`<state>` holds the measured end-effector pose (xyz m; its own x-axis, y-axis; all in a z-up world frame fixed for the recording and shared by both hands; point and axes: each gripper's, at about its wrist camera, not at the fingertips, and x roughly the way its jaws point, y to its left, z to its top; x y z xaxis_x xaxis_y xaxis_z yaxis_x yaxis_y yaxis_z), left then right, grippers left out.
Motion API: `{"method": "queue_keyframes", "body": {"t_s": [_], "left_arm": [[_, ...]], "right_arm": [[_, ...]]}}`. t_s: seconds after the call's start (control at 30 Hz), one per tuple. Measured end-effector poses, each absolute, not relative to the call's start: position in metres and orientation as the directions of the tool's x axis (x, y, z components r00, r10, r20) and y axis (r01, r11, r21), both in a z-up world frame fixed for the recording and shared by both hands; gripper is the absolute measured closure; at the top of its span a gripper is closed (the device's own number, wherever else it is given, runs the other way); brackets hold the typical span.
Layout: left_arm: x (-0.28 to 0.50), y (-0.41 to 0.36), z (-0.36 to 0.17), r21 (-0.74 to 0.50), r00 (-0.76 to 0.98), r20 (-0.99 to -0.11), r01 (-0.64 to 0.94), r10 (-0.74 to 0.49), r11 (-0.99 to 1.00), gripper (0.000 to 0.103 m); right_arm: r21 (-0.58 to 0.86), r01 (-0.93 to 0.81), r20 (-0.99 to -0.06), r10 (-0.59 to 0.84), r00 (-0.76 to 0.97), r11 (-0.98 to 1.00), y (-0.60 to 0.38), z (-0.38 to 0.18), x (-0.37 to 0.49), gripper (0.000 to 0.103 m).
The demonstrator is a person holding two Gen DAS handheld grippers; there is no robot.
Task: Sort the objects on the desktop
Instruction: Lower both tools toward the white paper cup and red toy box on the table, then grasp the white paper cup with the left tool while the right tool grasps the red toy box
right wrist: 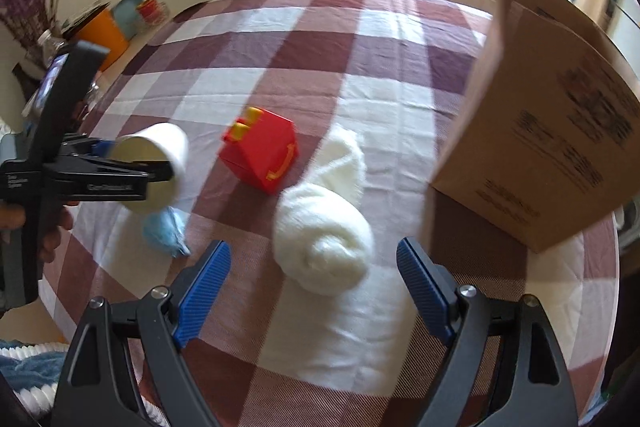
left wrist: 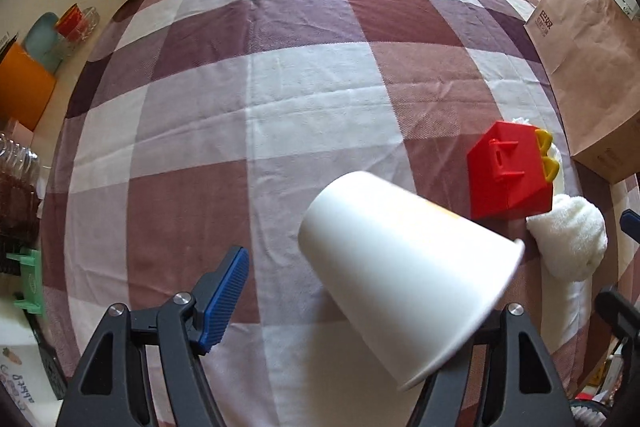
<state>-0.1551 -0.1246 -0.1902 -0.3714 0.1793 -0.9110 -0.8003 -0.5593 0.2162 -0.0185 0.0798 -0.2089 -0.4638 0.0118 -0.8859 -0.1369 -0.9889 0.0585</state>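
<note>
The left gripper (right wrist: 160, 171) is gripping a white paper cup (left wrist: 404, 255) above the checked tablecloth (left wrist: 280, 87). The right gripper (right wrist: 314, 291) is hanging with jaws apart, empty, over a rolled white towel (right wrist: 324, 239) beside the red toy box (right wrist: 262, 153).

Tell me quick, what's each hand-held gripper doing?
Left hand-held gripper: closed on the white paper cup.
Right hand-held gripper: open, holding nothing.

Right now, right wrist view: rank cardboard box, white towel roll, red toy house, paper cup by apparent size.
1. cardboard box, clearly largest.
2. white towel roll, though it lies nearest the camera.
3. red toy house and paper cup: look alike, and the left gripper hides part of the cup, so unranked.
</note>
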Motion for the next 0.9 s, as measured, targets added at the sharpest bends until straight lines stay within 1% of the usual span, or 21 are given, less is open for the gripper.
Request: {"method": "queue_keyframes", "body": {"t_s": [0.03, 0.07, 0.1, 0.13, 0.4, 0.53, 0.63, 0.7, 0.9], "left_arm": [[-0.157, -0.124, -0.191, 0.204, -0.362, -0.914, -0.803, 0.185, -0.559, 0.061], [-0.158, -0.123, -0.193, 0.180, -0.340, -0.919, -0.811, 0.197, -0.557, 0.068], [-0.158, -0.123, -0.194, 0.161, -0.325, -0.923, -0.816, 0.209, -0.556, 0.078], [-0.158, -0.125, -0.194, 0.156, -0.322, -0.922, -0.817, 0.215, -0.555, 0.083], [-0.165, -0.134, -0.185, 0.159, -0.348, -0.909, -0.799, 0.230, -0.580, 0.091], [-0.167, -0.139, -0.185, 0.164, -0.351, -0.908, -0.801, 0.230, -0.576, 0.092], [-0.166, -0.138, -0.185, 0.172, -0.357, -0.905, -0.803, 0.230, -0.570, 0.092], [-0.165, -0.137, -0.186, 0.177, -0.359, -0.904, -0.806, 0.230, -0.565, 0.091], [-0.166, -0.133, -0.188, 0.185, -0.362, -0.906, -0.804, 0.220, -0.565, 0.089]], "right_arm": [[0.057, -0.124, -0.886, 0.007, -0.464, -0.991, 0.077, -0.210, -0.022, 0.017], [0.057, -0.113, -0.885, 0.002, -0.465, -0.992, 0.074, -0.211, -0.024, 0.017], [0.059, -0.104, -0.885, -0.004, -0.465, -0.993, 0.072, -0.212, -0.027, 0.017], [0.061, -0.098, -0.886, -0.009, -0.465, -0.993, 0.070, -0.212, -0.028, 0.017], [0.065, -0.094, -0.889, -0.015, -0.458, -0.994, 0.068, -0.220, -0.033, 0.017], [0.064, -0.099, -0.884, -0.010, -0.467, -0.993, 0.066, -0.220, -0.042, 0.017], [0.105, -0.115, -0.885, -0.040, -0.464, -0.988, 0.065, -0.224, -0.056, 0.017], [0.132, -0.133, -0.885, -0.056, -0.463, -0.982, 0.064, -0.229, -0.067, 0.017], [0.134, -0.166, -0.896, -0.048, -0.441, -0.977, 0.063, -0.252, -0.096, 0.017]]}}
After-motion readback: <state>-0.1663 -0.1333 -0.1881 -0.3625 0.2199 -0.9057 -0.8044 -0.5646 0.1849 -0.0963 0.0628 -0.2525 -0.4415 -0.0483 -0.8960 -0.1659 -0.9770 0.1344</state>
